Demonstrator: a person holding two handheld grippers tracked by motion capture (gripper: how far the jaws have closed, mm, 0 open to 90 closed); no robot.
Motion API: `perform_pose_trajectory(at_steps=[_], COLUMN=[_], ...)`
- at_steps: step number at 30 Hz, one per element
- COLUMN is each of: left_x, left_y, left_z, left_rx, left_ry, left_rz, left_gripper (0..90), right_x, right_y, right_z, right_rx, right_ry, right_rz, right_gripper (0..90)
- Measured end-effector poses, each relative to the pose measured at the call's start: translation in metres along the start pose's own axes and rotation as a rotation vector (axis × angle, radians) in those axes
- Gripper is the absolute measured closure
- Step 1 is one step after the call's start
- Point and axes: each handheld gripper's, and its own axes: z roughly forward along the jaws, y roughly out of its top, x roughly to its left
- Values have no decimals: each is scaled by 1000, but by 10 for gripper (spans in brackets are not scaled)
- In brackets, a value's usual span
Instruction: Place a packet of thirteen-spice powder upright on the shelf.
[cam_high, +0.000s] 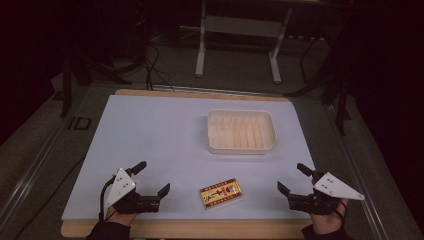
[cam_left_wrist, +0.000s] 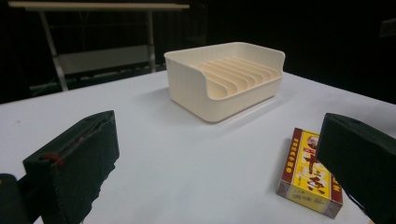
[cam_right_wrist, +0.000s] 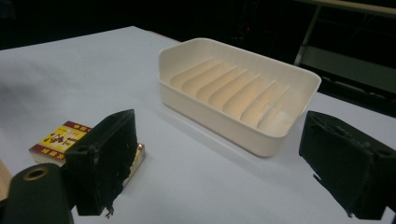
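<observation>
Left gripper (cam_high: 150, 179): jaws wide apart, holding nothing; rests at the near left edge of the table (cam_high: 150, 130).
Right gripper (cam_high: 296, 178): jaws wide apart, holding nothing; rests at the near right edge.
Box (cam_high: 221, 193): lies flat near the front edge, between the two grippers, touching neither; yellow and red printed face up.
Box bearing: to the right of the left gripper, to the left of the right gripper; judged slightly nearer the left one.
Box axis: long side runs roughly left to right, tilted a little.
Tray (cam_high: 241, 131): cream, ribbed floor, nothing in it; stands beyond the box, toward the table centre and right, well apart from the box.
Count: two grippers, one box, one tray.
</observation>
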Motion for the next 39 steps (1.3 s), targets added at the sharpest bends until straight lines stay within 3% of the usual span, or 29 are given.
perform_pose_trajectory(at_steps=[4, 7, 10, 12, 17, 23, 31, 39], left_x=[-1, -1, 0, 0, -1, -3, -8, -18], left_y=[3, 6, 8, 10, 11, 10, 16, 28], left_z=[0, 0, 0, -2, -3, 0, 4, 17], left_rx=[26, 69, 79, 82, 65, 95, 113, 138], left_ry=[-8, 19, 1, -42, -69, -60, -102, -186], left_rz=[-26, -43, -62, -64, -49, -24, 4, -1], left_gripper=[4, 4, 4, 4, 4, 4, 4, 4], right_x=[0, 0, 0, 0, 0, -1, -1, -1], right_y=[1, 1, 1, 1, 1, 0, 2, 6], right_z=[-1, -2, -1, -1, -3, -2, -4, -5], right_rx=[5, 2, 4, 6, 0, 2, -5, -36], right_ry=[4, 14, 15, 15, 16, 17, 18, 37], right_rz=[0, 0, 0, 0, 6, 13, 13, 35], right_gripper=[127, 127, 127, 127, 127, 126, 126, 115])
